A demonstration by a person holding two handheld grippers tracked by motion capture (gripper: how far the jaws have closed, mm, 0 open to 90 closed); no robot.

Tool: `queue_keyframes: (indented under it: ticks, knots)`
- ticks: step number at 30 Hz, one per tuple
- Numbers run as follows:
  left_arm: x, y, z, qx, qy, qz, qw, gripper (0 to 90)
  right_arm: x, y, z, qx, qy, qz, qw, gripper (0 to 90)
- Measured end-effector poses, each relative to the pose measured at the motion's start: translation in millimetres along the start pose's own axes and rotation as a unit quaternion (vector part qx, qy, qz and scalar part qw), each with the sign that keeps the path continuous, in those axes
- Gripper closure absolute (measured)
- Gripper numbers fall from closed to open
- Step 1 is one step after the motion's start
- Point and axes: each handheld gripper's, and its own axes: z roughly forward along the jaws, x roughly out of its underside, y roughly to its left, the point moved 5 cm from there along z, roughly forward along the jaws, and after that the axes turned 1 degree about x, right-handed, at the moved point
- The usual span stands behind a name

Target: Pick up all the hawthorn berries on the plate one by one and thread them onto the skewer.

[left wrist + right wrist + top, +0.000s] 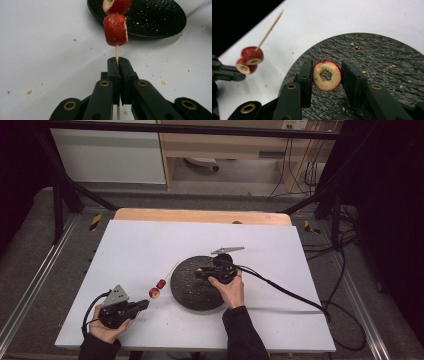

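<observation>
Slippage threatens first at lower left of the high view, where the left gripper point(141, 305) pinches the skewer point(116, 52) carrying two red slices point(158, 288), while mid-frame the right gripper point(326, 76) clamps a cored slice point(327, 75) over the black plate point(186, 285), whose hole may miss the skewer's tip.

A white table point(150, 245) carries a round black plate point(187, 292) and scattered crumbs point(29, 91).
</observation>
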Motion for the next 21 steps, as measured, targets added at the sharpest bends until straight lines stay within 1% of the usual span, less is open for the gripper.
queue_keyframes:
  ticks: [1,2,3,7,11,15,18,20,21]
  knots:
    - [0.0,0.0,0.0,0.000,0.000,0.000,1.0000,88.4,0.0,0.0,0.0,0.000,0.000,0.000,1.0000,63.2]
    - [-0.5,-1.4,1.3,0.001,0.000,0.000,1.0000,88.4,2.2,-0.1,-1.2,-0.002,-0.007,0.004,1.0000,63.2]
    - [-1.2,-3.2,3.0,0.002,0.001,0.004,1.0000,88.4,6.6,-0.4,-3.4,-0.004,-0.025,0.012,0.9996,63.2]
    - [-2.7,-7.8,6.6,0.006,0.002,0.006,1.0000,88.4,12.1,0.2,-7.7,-0.017,-0.059,0.033,0.9976,63.2]
    - [-4.3,-12.6,9.9,0.009,0.002,0.010,0.9999,88.4,16.8,0.8,-13.8,-0.026,-0.094,0.052,0.9938,63.3]
    - [-6.9,-17.4,13.0,0.011,0.002,0.013,0.9999,88.4,21.4,0.1,-19.3,-0.033,-0.128,0.073,0.9885,63.3]
    - [-9.1,-20.6,14.5,0.012,-0.002,0.014,0.9998,88.4,25.5,-0.8,-22.2,-0.035,-0.145,0.082,0.9854,63.3]
    - [-10.3,-22.8,15.9,0.012,-0.004,0.014,0.9998,88.4,28.0,-1.0,-24.8,-0.038,-0.159,0.092,0.9822,63.3]
    - [-10.6,-24.0,16.8,0.013,-0.003,0.015,0.9998,88.4,28.9,-1.2,-26.1,-0.037,-0.163,0.094,0.9814,63.3]
